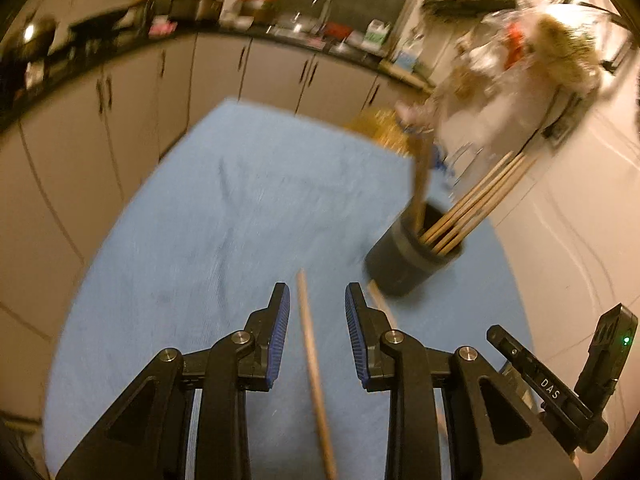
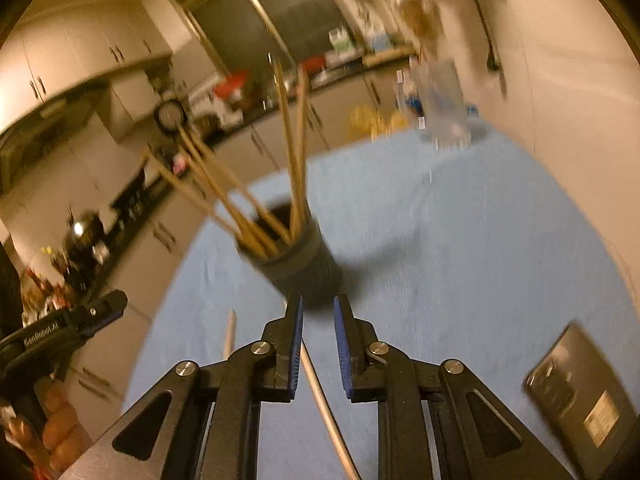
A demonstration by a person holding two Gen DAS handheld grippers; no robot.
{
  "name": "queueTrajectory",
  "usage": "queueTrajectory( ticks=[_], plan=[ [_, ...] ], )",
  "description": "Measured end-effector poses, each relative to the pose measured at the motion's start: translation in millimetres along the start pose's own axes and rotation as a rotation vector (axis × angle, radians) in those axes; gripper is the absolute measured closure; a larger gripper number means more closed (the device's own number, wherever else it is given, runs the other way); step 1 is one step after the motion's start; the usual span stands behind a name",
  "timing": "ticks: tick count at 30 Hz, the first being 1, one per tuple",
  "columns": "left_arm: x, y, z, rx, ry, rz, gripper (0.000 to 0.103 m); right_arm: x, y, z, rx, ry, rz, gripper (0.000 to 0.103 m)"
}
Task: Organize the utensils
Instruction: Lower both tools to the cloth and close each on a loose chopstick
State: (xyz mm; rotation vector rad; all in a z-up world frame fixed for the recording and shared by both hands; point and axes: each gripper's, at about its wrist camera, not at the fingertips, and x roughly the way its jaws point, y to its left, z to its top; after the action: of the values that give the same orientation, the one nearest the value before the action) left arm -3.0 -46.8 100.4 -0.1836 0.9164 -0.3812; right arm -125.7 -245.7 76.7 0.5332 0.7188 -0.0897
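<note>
Chopsticks [image 1: 472, 204] in a dark cup [image 1: 412, 256] on the blue cloth [image 1: 240, 200]
Beyond the cup, kitchen cabinets [image 1: 208, 68]; left gripper [image 1: 317, 304] and right gripper [image 2: 318, 316] part-open, each straddling a loose stick, gripping nothing

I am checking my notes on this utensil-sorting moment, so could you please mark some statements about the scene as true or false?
1. The dark cup holds several wooden chopsticks. True.
2. The table is covered with a red cloth. False: the cloth is blue.
3. A loose chopstick lies on the cloth between the open fingers of the left gripper. True.
4. The right gripper is clamped on the dark cup. False: its jaws stand apart with nothing pressed between the pads; the cup sits just beyond them.
5. The dark cup lies tipped over on its side. False: it stands upright.
</note>
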Motion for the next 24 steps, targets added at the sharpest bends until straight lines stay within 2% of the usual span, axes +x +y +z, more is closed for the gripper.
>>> queueTrajectory(
  ticks=[4, 7, 18, 24],
  plan=[
    [25, 19, -18, -0.033, 0.091, 0.015, 0.076, 25, -15, -22, -0.001, 0.118, -0.022, 0.086],
    [36, 28, -26, -0.047, 0.131, 0.019, 0.076, 34, -20, -34, -0.009, 0.17, -0.039, 0.086],
    [44, 29, -27, -0.057, 0.153, 0.01, 0.076, 35, -12, -57, -0.041, 0.244, -0.029, 0.083],
    [49, 33, -28, -0.062, 0.159, 0.013, 0.076, 33, 13, -69, -0.114, 0.312, 0.042, 0.081]
  ],
)
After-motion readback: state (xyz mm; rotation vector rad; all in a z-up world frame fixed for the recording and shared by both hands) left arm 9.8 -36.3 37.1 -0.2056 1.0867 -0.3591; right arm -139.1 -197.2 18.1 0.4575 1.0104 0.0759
